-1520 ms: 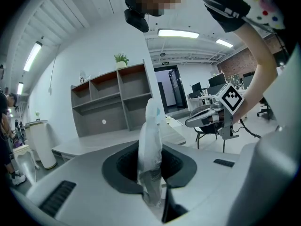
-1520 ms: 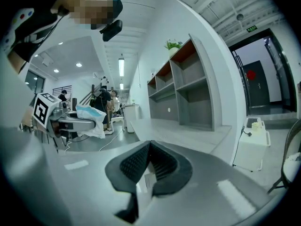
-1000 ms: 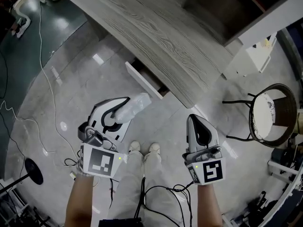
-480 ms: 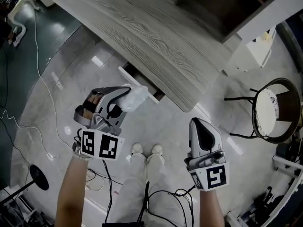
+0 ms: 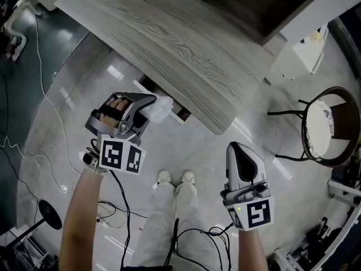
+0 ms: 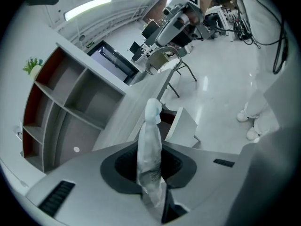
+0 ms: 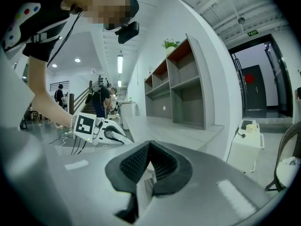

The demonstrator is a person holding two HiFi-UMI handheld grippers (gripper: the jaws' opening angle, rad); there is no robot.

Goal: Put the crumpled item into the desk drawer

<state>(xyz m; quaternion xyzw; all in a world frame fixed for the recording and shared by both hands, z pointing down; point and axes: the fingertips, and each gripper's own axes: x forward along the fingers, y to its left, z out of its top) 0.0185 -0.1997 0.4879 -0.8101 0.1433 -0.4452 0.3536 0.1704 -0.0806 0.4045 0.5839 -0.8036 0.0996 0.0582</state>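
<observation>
The left gripper [image 5: 148, 107] pinches the crumpled item [image 6: 149, 140], a pale translucent wad sticking out past its jaw tips; the open desk drawer [image 6: 184, 125] lies just ahead of and below those tips; the right gripper [image 5: 237, 148], jaws closed on nothing, hangs well off to its side. I judge the wad should go over the drawer's dark opening, beyond its white front, before the jaws part; released short, it would likely land on the floor; part the jaws wide, since a light wad may cling to a pad.

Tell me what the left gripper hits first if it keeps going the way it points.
Probably the open drawer under the desk: the crumpled plastic held by the left gripper aims at its opening, though depth is unclear.
</observation>
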